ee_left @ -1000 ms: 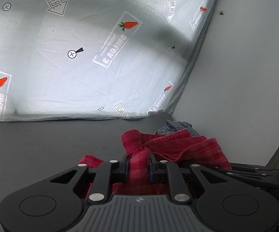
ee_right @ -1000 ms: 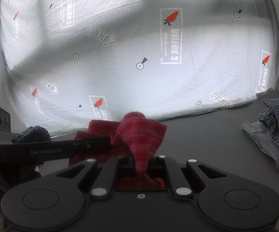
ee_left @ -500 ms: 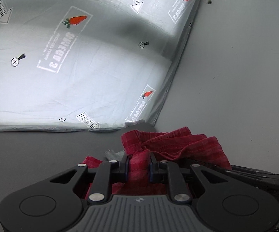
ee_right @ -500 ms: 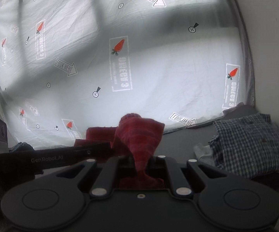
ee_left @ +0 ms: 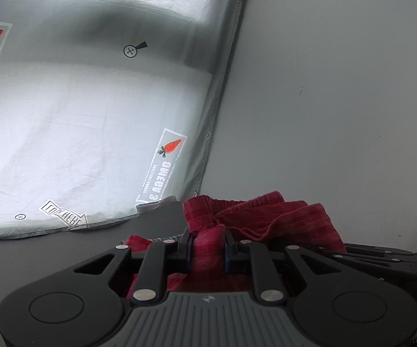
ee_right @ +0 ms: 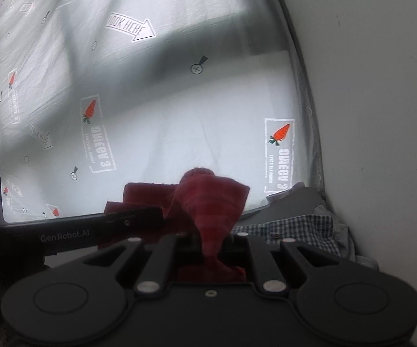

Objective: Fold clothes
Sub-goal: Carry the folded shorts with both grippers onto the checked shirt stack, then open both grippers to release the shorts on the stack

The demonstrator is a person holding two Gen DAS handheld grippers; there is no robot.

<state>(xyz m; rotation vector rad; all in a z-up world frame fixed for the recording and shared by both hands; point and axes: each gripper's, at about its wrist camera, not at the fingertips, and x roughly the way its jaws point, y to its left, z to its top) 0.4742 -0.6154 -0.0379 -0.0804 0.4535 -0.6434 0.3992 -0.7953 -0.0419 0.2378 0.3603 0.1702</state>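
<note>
Red plaid cloth, a garment (ee_left: 269, 219), is held off the dark grey surface (ee_left: 49, 257) by both tongs at once. Left tongs (ee_left: 207, 250) are clenched on a bunched fold of it; fabric fills the gap between the two fingers and spills forward and to the right in loose ridges, with a hemmed edge visible at the top. Right tongs (ee_right: 212, 241) are likewise clenched on the red garment (ee_right: 211, 202), which rises from between the fingers as a cone-shaped bundle with a rounded top. In the right wrist view the left tool's black body, marked "GenRobot.AI" (ee_right: 64, 234), reaches in from the left, with more of the red cloth behind and around its tip. In the left wrist view the other tool's black arm (ee_left: 382, 256) enters from the right, just behind the cloth.

Beyond the garment hangs a pale grey sheet (ee_left: 78, 121) printed with carrots, "LOOK HERE" arrows and small cross marks; its lower edge meets the surface. A plain white wall (ee_left: 338, 101) stands right of the sheet. A blue-and-white checked garment (ee_right: 301, 231) lies crumpled on the surface near the wall, right of the right tongs.
</note>
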